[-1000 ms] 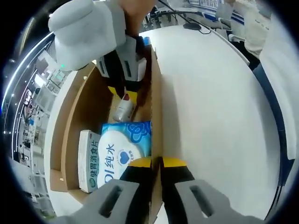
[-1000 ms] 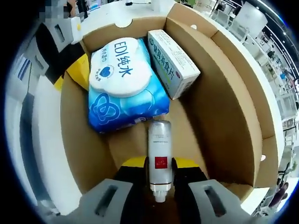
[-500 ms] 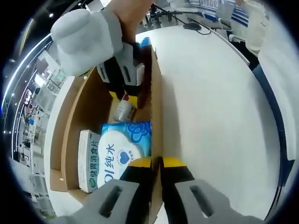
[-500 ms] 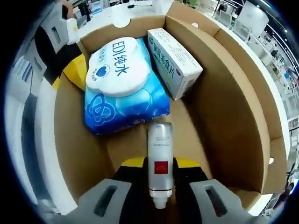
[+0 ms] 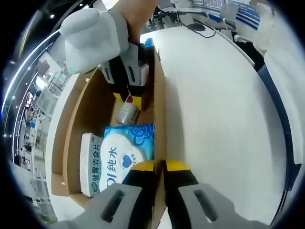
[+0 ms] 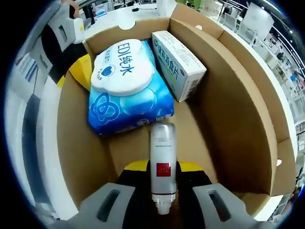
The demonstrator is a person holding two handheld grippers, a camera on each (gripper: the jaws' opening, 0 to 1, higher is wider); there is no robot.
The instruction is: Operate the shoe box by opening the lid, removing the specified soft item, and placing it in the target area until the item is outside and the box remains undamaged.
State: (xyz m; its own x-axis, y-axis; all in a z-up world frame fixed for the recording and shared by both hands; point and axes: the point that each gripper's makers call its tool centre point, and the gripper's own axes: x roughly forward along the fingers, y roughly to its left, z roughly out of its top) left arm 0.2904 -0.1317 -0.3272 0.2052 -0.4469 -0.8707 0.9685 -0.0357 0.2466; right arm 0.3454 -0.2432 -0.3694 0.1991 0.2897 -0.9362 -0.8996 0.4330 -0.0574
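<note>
Open shoe box [image 6: 228, 109] on white bench [image 5: 224, 109]. Inside: blue wipes pack [image 6: 128, 90], just beside white medicine carton [image 6: 178, 64], silver bottle [image 6: 163, 162] in front of pack. Right tongs [image 6: 163, 171] clamped on silver bottle, low in box. Left tongs [image 5: 159, 168] clamped on box side wall near wipes pack.

White tabletop [image 5: 214, 109], desks with office clutter [image 5: 200, 12] beyond, blurred shelving [image 6: 274, 52] at the side
</note>
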